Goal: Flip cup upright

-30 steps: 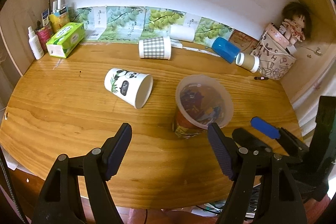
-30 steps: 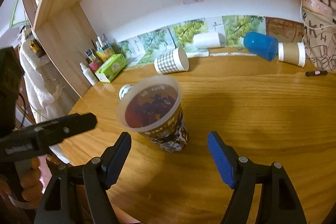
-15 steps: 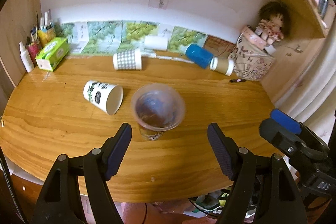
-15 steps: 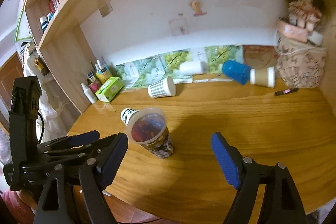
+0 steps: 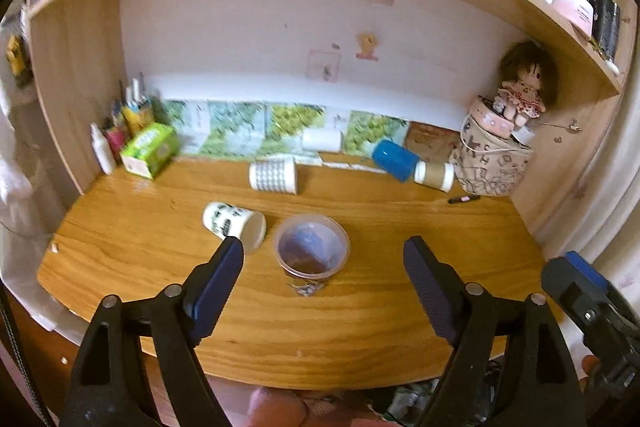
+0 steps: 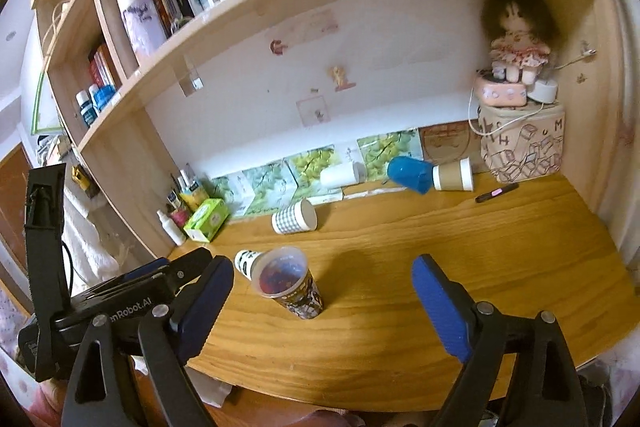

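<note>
Upright cup [image 5: 311, 251]: standing mouth-up near the front middle of the desk [image 5: 420, 227]; judged already flipped.
Panda cup [image 5: 233, 225]: lying on its side just left of the upright cup, long axis running left-back to right-front, mouth facing the upright cup.
Left hand-held gripper [image 5: 323, 267]: spread wide, holding nothing, hanging short of the desk's front edge; panda cup lying ahead, just past its left finger.
Right hand-held gripper [image 6: 323, 285]: spread wide, holding nothing; upright cup sitting ahead and left of centre.
Nearer arm: left, judged better placed for the panda cup.
Other cups: checked [image 5: 273, 177], white [image 5: 321, 141], blue [image 5: 394, 155] and brown [image 5: 434, 176], all lying toppled toward the back.
Left view: looking straight down into the upright cup, printed wall mostly hidden.
Right view: showing that printed wall [image 6: 299, 293], hiding most of the panda cup [image 6: 245, 262] behind it.
</note>
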Demonstrator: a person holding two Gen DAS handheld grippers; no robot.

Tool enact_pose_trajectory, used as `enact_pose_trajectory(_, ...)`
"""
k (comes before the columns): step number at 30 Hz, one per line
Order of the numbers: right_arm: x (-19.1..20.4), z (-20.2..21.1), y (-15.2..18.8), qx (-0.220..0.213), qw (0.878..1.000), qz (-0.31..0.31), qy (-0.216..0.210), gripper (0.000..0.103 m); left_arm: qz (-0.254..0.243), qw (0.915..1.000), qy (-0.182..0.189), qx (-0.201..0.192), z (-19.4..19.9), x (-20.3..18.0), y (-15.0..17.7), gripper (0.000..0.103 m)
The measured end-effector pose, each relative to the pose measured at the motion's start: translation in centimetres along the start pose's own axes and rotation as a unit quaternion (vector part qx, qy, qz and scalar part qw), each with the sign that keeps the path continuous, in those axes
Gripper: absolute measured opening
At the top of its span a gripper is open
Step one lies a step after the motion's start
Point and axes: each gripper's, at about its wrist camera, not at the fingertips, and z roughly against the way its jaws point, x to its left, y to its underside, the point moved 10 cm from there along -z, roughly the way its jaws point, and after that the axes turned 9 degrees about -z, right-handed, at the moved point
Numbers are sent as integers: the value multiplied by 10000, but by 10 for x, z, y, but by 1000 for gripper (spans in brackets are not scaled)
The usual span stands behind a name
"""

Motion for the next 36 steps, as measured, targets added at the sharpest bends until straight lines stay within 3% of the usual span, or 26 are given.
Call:
enact_pose_trajectory(2,-1,5,0,-108,9999,35,75,102,7,9998,-191,-77,6,3,1,86)
enact_pose_trajectory(7,1,13,-1,-309,9992,172,172,103,32,9977,-578,-348,20,12,-2,90)
enact_pose_trajectory(11,3,11,-1,-295,9992,245,131,103,154,9957,-694,-593,32,20,-4,100)
enact_pose_trajectory(16,7,8,4,-209,9994,275,57,103,187,9939,-842,-682,39,25,-3,100)
enact_pose_trajectory(36,22,8,8,-283,9987,421,38,103,-95,9910,-1034,-849,50,22,-3,102)
